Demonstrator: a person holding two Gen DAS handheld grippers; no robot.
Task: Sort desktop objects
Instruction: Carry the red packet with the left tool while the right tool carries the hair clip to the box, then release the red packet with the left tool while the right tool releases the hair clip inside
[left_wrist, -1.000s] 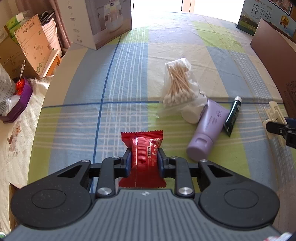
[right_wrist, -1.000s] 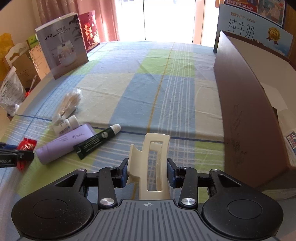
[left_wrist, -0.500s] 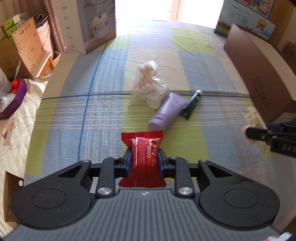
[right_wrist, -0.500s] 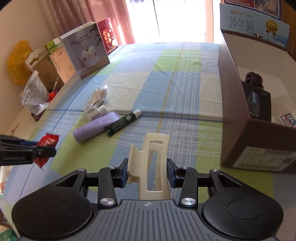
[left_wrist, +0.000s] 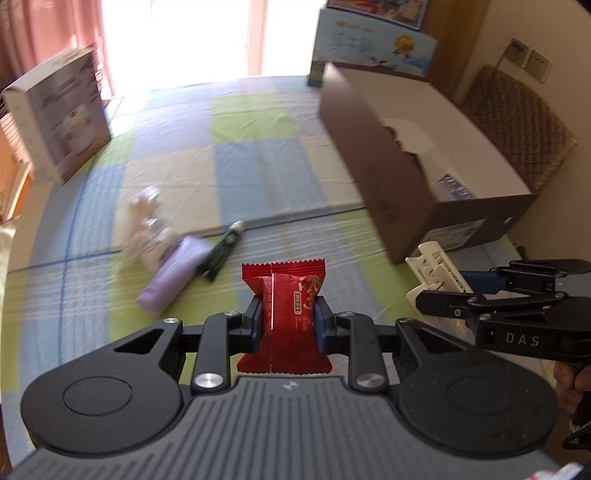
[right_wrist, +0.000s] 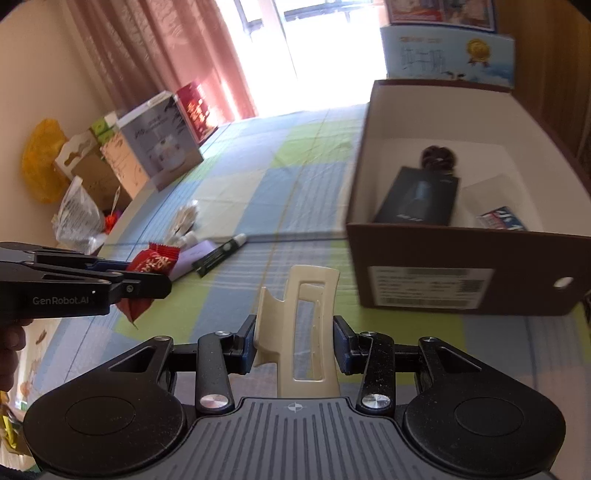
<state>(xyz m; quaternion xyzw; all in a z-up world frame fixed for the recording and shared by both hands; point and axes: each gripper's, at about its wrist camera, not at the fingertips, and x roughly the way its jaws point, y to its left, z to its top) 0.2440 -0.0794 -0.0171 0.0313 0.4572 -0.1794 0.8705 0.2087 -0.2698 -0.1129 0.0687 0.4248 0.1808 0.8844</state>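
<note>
Left gripper jaws grasp a red foil snack packet, its lower edge hidden; right gripper jaws clench a cream plastic hair claw; table items blurred.

- The left gripper is clamped on a red snack packet, 1 pad on each side, the packet standing upright with its crimped edge on top.
- At the right, the right gripper grips a cream hair clip; part of a hand shows behind it.
- Beyond the clip sits an open brown cardboard box with a white inside.
- On the checked tablecloth lie a purple tube, a dark tube with a white cap touching it, and a blurred bag of cotton swabs just beside them.
</note>
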